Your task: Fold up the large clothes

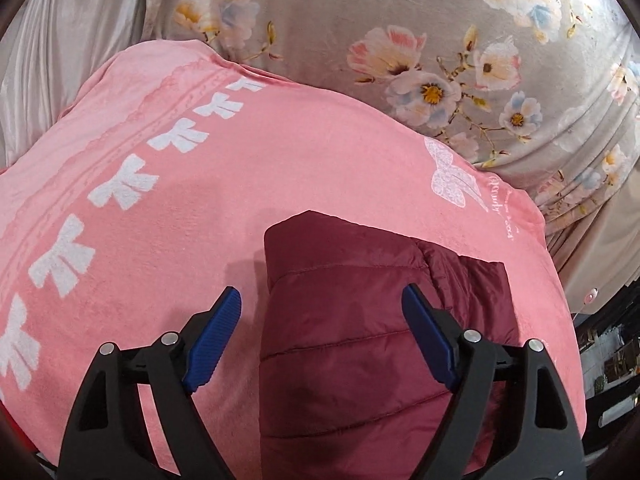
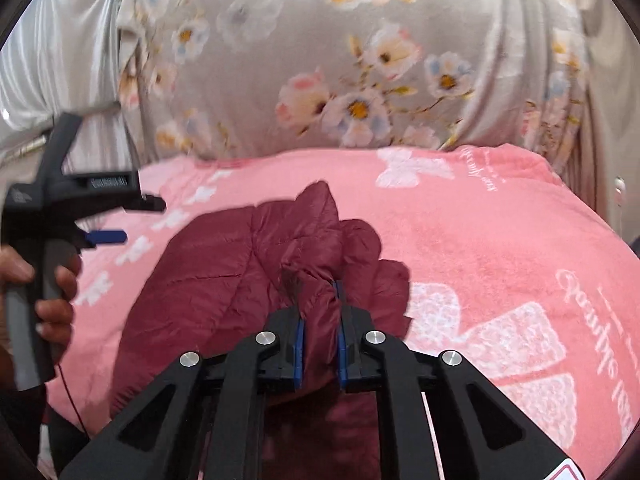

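A dark red quilted jacket point(image 1: 360, 320) lies folded on a pink blanket point(image 1: 192, 216) with white bow prints. In the left wrist view my left gripper point(image 1: 322, 300) stands open above the jacket's left edge, its blue pads point(image 1: 216, 340) touching nothing. In the right wrist view my right gripper point(image 2: 320, 320) is shut on a bunched fold of the jacket point(image 2: 248, 280), lifted a little off the blanket point(image 2: 500, 232). The left gripper point(image 2: 116, 220) shows there at the far left, held in a person's hand point(image 2: 56, 292), off to the jacket's left.
A grey floral bedsheet point(image 1: 420, 40) covers the bed beyond the blanket. Pale satin cloth point(image 1: 60, 60) bunches at the far left. The blanket's right edge drops off toward dark furniture point(image 1: 612, 360).
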A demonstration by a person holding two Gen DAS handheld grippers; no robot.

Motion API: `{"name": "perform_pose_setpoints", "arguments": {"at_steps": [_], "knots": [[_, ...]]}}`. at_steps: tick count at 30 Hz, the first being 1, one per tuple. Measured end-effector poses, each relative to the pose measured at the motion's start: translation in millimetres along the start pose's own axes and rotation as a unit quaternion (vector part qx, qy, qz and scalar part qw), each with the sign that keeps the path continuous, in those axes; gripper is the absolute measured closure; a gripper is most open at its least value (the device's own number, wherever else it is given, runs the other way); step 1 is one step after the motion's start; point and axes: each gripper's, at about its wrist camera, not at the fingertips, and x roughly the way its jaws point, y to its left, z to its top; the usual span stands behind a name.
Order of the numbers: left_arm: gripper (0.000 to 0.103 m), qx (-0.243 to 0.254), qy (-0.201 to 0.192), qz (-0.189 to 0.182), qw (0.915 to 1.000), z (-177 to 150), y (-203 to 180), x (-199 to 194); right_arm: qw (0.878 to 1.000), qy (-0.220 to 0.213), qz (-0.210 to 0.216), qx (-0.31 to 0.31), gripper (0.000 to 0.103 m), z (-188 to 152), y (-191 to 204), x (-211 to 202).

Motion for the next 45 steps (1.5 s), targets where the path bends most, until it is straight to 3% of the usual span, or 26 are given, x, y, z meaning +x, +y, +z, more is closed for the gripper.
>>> {"name": "perform_pose_setpoints", "arguments": {"at_steps": [2,6,9,12,16,20,23,27,28,29,30,35,40,45], "knots": [[0.023,0.013,0.007,-0.002,0.9999,-4.4,-6.9,8.2,1.000,0.020,-0.022,-0.006,0.095,-14.1,-6.6,-2.1],[0.025,0.024,0.040,-0.012,0.9988,-16.5,-20.6,34.2,0.994,0.105,-0.038,0.008,0.095,-65.4,-22.5,15.8],[0.026,0.041,0.049,-0.020,0.9977,-22.7,-36.0,43.5,0.992,0.114,-0.047,0.016,0.093,-72.0,-25.7,12.1],[0.026,0.059,0.048,-0.021,0.9969,-20.8,-50.5,49.0,0.993,0.106,-0.043,0.034,0.090,-57.0,-30.0,4.8],[0.026,0.073,0.048,-0.008,0.9961,-13.7,-61.4,59.4,0.997,0.049,-0.050,0.043,0.084,-14.5,-31.9,-8.6],[0.026,0.066,0.036,-0.013,0.9970,-1.0,-66.0,55.7,0.998,0.024,-0.046,0.042,0.066,23.2,-31.6,9.8],[0.026,0.073,0.024,-0.011,0.9970,8.2,-70.4,50.1,0.997,0.035,-0.047,0.046,0.056,38.6,-34.5,39.2],[0.026,0.072,0.018,-0.007,0.9972,18.5,-71.4,49.5,0.993,0.083,-0.039,0.072,0.056,49.0,-43.1,89.3],[0.026,0.071,0.018,-0.007,0.9973,19.9,-71.2,50.1,0.992,0.095,-0.033,0.077,0.059,48.0,-43.9,97.6],[0.026,0.069,0.018,-0.006,0.9974,20.7,-70.6,51.1,0.991,0.109,-0.017,0.080,0.083,45.6,-44.3,106.4],[0.026,0.069,0.021,-0.005,0.9974,21.2,-70.2,52.9,0.990,0.116,-0.007,0.080,0.100,42.8,-44.2,108.8],[0.026,0.074,0.033,-0.010,0.9967,14.1,-69.3,58.9,0.994,0.070,-0.070,0.044,0.102,20.3,-42.1,67.0],[0.026,0.079,0.061,-0.017,0.9949,-6.7,-82.1,78.4,0.989,0.103,-0.093,0.049,0.102,0.3,-51.9,75.3],[0.025,0.095,0.059,0.005,0.9938,-22.7,-91.1,90.8,0.986,0.117,-0.094,0.066,0.100,-9.6,-58.6,91.9]]}}
